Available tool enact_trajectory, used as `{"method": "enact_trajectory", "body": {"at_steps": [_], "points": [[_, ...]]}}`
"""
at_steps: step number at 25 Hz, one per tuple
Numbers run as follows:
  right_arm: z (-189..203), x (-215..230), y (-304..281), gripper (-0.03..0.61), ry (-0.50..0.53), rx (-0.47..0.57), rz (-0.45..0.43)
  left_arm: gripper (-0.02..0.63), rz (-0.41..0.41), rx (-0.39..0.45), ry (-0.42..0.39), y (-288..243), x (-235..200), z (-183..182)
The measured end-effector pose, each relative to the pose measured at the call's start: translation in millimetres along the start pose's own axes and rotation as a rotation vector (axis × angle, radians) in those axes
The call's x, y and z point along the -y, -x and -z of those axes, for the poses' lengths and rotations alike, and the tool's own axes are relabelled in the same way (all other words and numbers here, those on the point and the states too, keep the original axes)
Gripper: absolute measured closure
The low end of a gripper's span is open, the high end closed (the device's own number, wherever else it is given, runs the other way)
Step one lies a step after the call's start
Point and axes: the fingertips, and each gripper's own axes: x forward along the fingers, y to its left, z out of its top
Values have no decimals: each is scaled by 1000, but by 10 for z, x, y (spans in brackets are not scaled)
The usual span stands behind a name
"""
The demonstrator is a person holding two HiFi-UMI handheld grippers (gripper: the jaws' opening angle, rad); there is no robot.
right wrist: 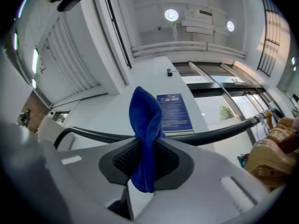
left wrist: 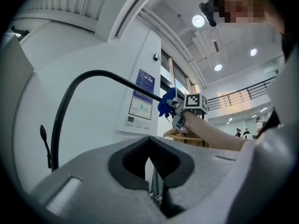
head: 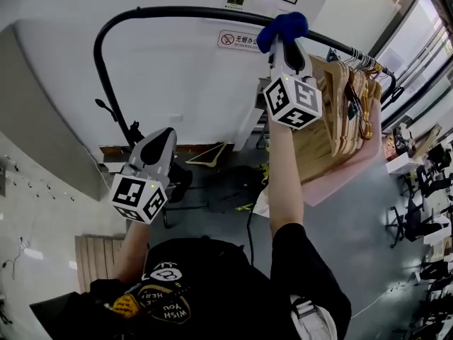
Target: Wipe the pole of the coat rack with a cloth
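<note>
The right gripper [right wrist: 145, 161], a grey two-jaw tool, has its jaws closed on a folded blue fabric cloth [right wrist: 147, 120] at centre. Behind the cloth, a curved black metal pole [right wrist: 212, 134] runs from 9 to 3 o'clock. Pale wooden hangers [right wrist: 275, 148] cluster at 4 o'clock.

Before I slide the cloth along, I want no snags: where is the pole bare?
The pole is bare from the cloth leftward to its bend. Right of the cloth, wooden hangers crowd it.
</note>
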Motion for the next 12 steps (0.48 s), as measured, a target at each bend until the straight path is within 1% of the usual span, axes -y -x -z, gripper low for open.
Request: {"method": "enact_trajectory", "body": {"at_steps": [2,4,8,10,12], "points": [[46,-514,-92,506,18,9,-86,614,-28,7,-2,98,-77,-33],[128,-1018,-179,506,16,9,-173,614,-64,11,-3,208,-179,-54],[346,-1952,-368,506,25,-23,-341,614,-132,14,-1,417,-403,-87],[431,-2314,-448,506,33,-43,-400,614,-159,13,3,516,-484,-79],[476,-2574,-506,506,34,-54,-437,614,-175,10,8,593,-538,-65]]}}
